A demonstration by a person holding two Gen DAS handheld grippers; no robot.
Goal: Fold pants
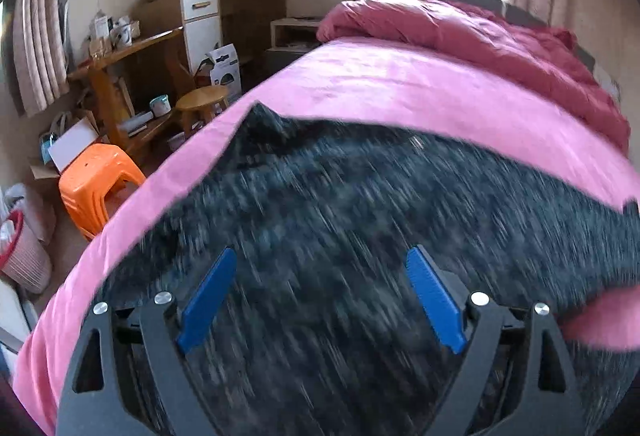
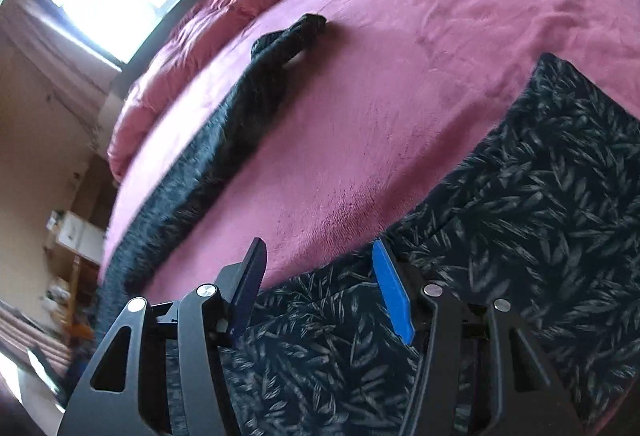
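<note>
I'm seeing the pants (image 2: 520, 216) lying spread on the pink bed (image 2: 400, 56): dark navy fabric, pale leaf print, one leg (image 2: 240, 116) trailing off toward the far left, the other running to the right. I'm judging them soft, light and floppy; they're likely sagging and bunching if lifted at one point, so I'm favouring a pinch at a hem or waistband edge, one tool per corner. The left tool (image 1: 322, 300) is hanging over blurred cloth, fingers spread, gripping nothing. The right tool (image 2: 318, 288) is also spread, empty, sitting at the near edge of the fabric.
</note>
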